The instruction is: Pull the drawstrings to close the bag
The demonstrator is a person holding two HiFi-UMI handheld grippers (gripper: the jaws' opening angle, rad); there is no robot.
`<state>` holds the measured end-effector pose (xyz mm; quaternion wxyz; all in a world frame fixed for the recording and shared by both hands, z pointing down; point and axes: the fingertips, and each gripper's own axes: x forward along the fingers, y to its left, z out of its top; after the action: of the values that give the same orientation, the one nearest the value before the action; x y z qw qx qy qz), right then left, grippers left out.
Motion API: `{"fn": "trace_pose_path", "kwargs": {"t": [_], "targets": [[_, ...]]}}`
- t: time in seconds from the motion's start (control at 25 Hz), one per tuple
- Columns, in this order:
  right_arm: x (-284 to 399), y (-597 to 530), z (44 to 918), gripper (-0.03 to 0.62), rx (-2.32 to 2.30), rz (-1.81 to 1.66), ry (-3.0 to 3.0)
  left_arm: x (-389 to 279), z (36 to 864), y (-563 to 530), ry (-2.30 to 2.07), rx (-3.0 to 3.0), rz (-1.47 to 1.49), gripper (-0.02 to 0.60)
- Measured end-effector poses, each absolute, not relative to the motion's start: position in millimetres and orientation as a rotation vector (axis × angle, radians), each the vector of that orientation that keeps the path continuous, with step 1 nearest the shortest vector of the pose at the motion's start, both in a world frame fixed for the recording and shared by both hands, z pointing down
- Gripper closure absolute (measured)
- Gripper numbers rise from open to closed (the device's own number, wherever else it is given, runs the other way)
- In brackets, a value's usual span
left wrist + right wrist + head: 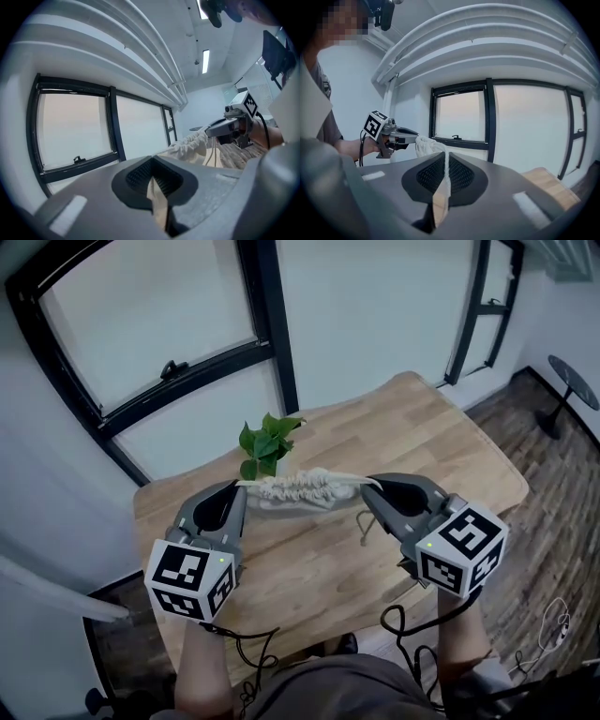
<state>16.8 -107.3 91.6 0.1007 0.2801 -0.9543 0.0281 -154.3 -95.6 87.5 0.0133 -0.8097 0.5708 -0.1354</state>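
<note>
While the left gripper (240, 487) and right gripper (369, 493) each pinched 1 drawstring (440, 192), the gathered bag (298, 489) hung between them over the table (319, 568), its long axis running left to right, so closing it likely meant pulling outward.

Soft window (169, 324) daylight, heavy fisheye vignetting, jaws perhaps slightly blurred

I stood at a light wooden table (450, 446) set against black-framed windows (159, 315) that let in pale daylight. The wall (47, 493) below them was white. Dark wood planks made the floor (553, 493), where a small round black table (574, 381) stood. White pipes (150, 42) and a strip light (205, 62) ran overhead.
</note>
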Motion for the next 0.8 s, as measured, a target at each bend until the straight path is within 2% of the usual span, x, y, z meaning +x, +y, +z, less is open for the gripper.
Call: {"fn": "trace_pose_path", "kwargs": {"t": [0.8], "targets": [[21, -79, 73, 0.562, 0.850, 0.034, -2.856, -149, 71, -62, 1.780, -2.479, -0.389, 0.577]]}}
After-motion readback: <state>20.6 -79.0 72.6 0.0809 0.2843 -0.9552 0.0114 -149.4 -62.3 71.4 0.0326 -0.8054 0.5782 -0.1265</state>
